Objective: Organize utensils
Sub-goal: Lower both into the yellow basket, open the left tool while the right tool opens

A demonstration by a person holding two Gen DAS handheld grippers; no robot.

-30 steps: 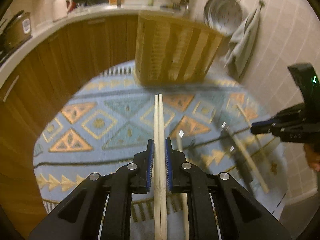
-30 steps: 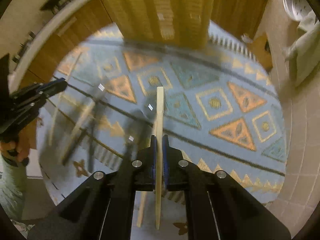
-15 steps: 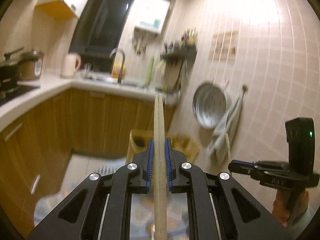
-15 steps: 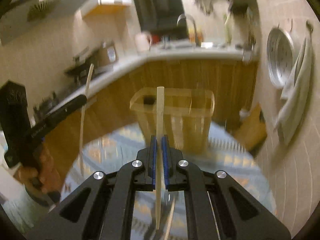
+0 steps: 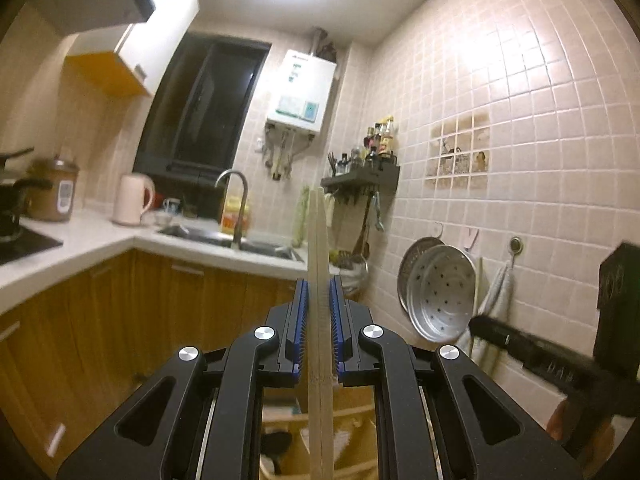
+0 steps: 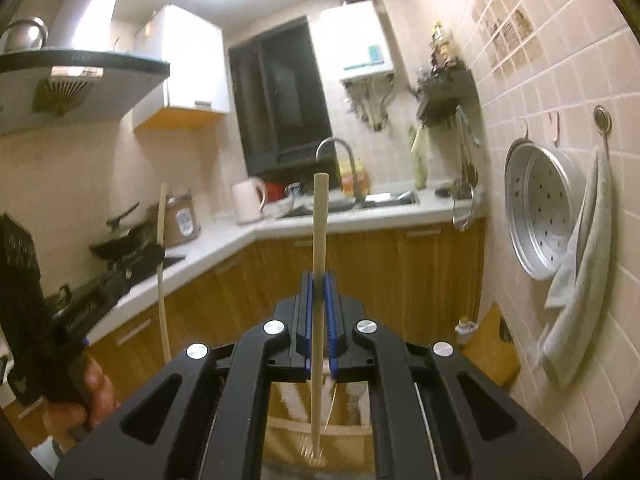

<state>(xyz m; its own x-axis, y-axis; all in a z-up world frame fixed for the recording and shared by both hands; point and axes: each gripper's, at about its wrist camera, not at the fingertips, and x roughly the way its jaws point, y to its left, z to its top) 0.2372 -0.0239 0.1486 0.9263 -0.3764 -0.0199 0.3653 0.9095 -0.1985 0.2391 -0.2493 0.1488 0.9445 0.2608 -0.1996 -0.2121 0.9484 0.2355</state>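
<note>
Our left gripper (image 5: 319,280) clenches paired chopsticks (image 5: 319,236); right gripper (image 6: 319,280) clenches one chopstick (image 6: 320,220); steamer pan (image 6: 540,216) hangs right; no legible writing.

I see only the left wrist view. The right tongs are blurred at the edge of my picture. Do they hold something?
Observer: Yes. The right tongs are shut on one wooden stick, which stands upright between the blue pads.
Operator: Thank you. Is there something low by the tiled wall, which my view hides?
Observer: A wooden board stands there at the end of the cabinets, below the hanging towel.
</note>
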